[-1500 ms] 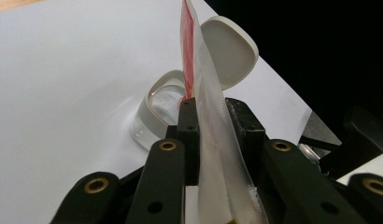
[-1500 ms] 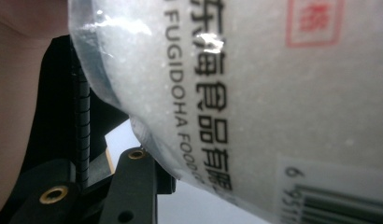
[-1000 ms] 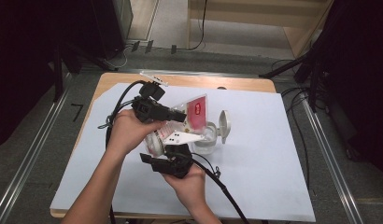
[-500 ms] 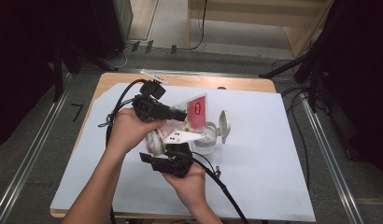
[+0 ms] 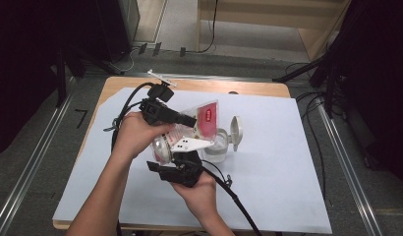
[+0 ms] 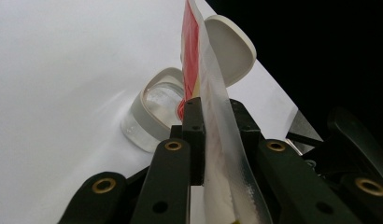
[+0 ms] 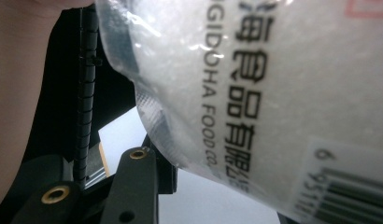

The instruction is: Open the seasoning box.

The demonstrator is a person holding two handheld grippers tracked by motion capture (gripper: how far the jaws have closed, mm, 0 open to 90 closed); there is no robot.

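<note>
Nothing has shifted since a second ago: both hands hold their places over the white sheet [image 5: 288, 162], and the left gripper [image 5: 189, 120] stays pinched on the red-and-clear plastic food pouch [image 6: 213, 93]. That pouch hangs tilted just above the open clear plastic jar with its flip-up white lid [image 5: 220, 142]. Jaws of the right gripper [image 5: 182, 156] stand partly apart under the pouch's lower end; whether they press it I cannot tell.

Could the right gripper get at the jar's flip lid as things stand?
Probably not: the right gripper is closed on the bag, which hangs between it and the open lid of the clear jar.
</note>
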